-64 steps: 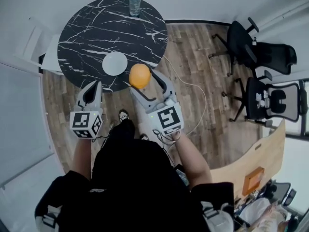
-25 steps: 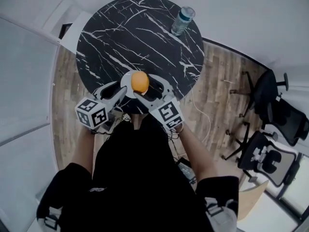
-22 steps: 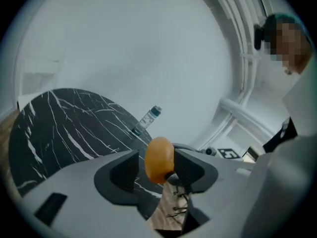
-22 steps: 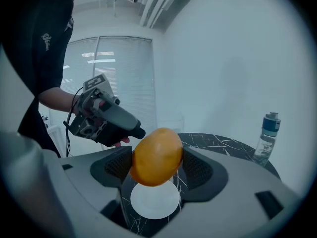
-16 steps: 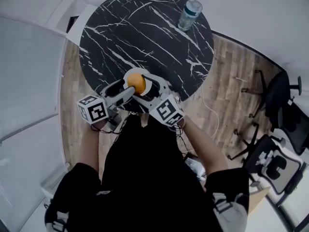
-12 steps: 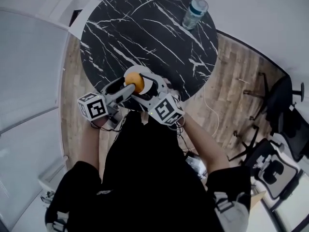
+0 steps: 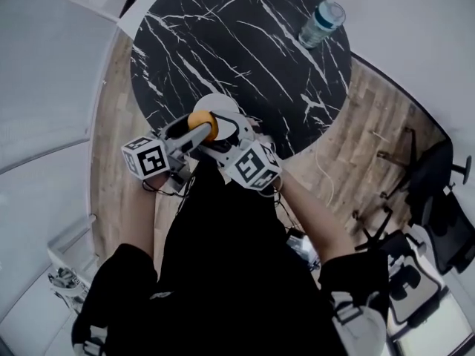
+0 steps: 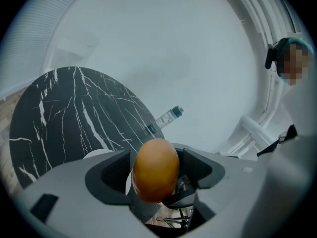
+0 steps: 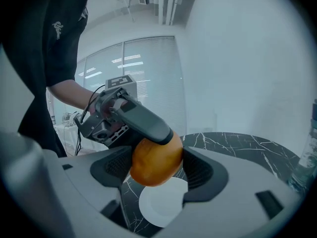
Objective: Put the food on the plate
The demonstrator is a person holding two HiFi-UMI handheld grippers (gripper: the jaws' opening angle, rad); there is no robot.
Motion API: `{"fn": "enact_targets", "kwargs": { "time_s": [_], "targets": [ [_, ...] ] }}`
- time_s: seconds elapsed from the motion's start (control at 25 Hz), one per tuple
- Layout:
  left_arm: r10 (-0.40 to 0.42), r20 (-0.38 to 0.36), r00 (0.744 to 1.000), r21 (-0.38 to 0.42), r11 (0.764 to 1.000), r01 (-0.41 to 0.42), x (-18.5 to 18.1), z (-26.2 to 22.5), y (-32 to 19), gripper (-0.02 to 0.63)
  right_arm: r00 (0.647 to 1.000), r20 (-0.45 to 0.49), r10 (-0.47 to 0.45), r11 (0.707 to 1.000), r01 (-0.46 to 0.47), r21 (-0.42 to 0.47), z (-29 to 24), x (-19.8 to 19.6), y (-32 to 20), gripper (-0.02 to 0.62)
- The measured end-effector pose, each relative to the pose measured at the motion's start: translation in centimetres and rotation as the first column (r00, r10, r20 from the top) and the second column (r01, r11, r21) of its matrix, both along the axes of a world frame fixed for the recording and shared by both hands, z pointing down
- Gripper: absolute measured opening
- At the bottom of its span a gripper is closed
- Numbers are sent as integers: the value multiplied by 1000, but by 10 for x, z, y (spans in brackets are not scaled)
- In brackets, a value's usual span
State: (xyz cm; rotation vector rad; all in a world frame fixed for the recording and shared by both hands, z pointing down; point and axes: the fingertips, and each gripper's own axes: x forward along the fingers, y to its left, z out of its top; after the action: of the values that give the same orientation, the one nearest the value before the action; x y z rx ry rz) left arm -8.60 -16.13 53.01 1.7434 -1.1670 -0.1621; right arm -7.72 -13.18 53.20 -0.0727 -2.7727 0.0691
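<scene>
Between both sets of jaws sits the orange (image 9: 153, 160). Right gripper (image 9: 159, 166) is clamped on it, left gripper (image 8: 156, 175) has its jaws spread wide around it, white plate (image 9: 161, 205) just below.

The head view looks from high up, steeply down on the bench (image 7: 223, 35). Both gripper views sit low, very near the orange (image 8: 155, 168) (it fills their middle); left faces the wall (image 8: 173, 43), right the windows (image 9: 143, 83). All three share orange, plate (image 9: 158, 206), bench.

The person wore a black short-sleeved shirt (image 7: 215, 273). The grey left tool (image 7: 191, 127) and right tool (image 7: 220, 130) bore white black-marked cubes (image 7: 152, 158).
</scene>
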Motion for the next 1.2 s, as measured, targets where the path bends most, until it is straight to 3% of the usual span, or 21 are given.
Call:
{"fn": "enact_targets", "kwargs": {
  "time_s": [0.32, 0.56, 0.64, 0.72, 0.84, 0.92, 1.0, 1.12, 1.2],
  "targets": [
    [-45, 72, 996, -1, 999, 45, -5, 14, 7, 275, 997, -27, -68, 997, 67, -31, 16, -2, 6, 313],
    [-72, 93, 993, -8, 997, 73, -7, 18, 7, 273, 998, -52, -29, 997, 25, -77, 24, 6, 6, 318],
    [-98, 148, 984, 0, 995, 99, -16, 17, 2, 273, 998, -56, -7, 996, 2, -85, 26, 10, 1, 318],
    [-109, 245, 963, 20, 994, 107, -26, 14, -3, 273, 998, -61, 26, 995, -31, -92, 30, 16, -7, 318],
    [-68, 371, 926, 43, 997, 56, -29, 11, -9, 273, 994, -71, 81, 988, -90, -126, 37, 27, -17, 296],
    [-26, 444, 896, 44, 999, 7, -26, 10, -12, 273, 989, -71, 127, 981, -136, -140, 40, 34, -24, 171],
    [7, 513, 858, 40, 999, -32, -25, 11, -16, 273, 983, -73, 168, 975, -177, -135, 42, 39, -30, 30],
    [38, 606, 794, 38, 996, -76, -23, 12, -20, 273, 977, -92, 191, 969, -202, -142, 48, 43, -34, 6],
    [62, 675, 735, 31, 993, -112, -22, 15, -20, 273, 975, -99, 200, 966, -213, -147, 53, 44, -35, 5]
  ]
}}
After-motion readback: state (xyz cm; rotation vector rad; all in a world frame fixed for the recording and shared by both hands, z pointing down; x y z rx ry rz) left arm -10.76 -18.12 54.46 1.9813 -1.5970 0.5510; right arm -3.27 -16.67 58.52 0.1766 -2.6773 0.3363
